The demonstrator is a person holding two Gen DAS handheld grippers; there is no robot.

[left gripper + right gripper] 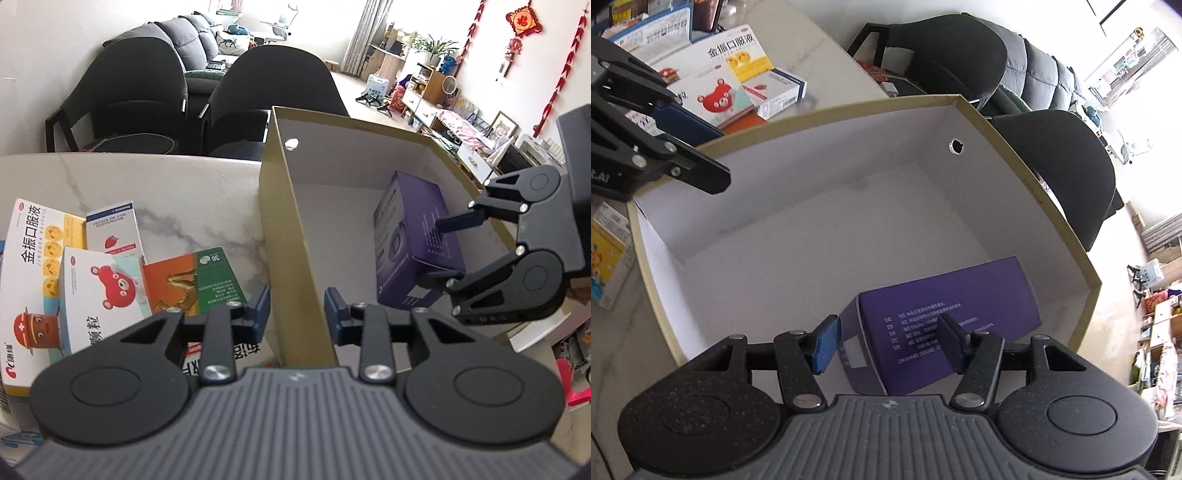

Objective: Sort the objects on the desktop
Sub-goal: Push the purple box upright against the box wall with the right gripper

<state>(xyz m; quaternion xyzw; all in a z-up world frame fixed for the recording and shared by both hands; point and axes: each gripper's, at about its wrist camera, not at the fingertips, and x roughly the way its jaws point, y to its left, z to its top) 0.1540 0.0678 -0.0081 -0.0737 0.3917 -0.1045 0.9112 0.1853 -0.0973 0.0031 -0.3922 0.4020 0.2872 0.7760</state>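
Observation:
A tan cardboard box (295, 221) (1034, 184) with a white inside stands on the marble table (166, 192). A purple carton (406, 236) (990, 295) lies inside it near one wall. My left gripper (297, 312) (722, 157) straddles the box's long wall. One finger is outside and one inside, with a narrow gap, and I see no squeeze on the wall. My right gripper (889, 343) (434, 249) hangs inside the box with its jaws about half apart. One finger is beside the carton's labelled end and the other is over its text face.
Several medicine cartons lie outside the box on the marble: a red-bear one (107, 291) (720, 99), a yellow-and-white one (33, 258), a strawberry one (114, 232) and an orange-green one (192, 280). Two black chairs (129, 92) (277, 81) stand past the table's far edge.

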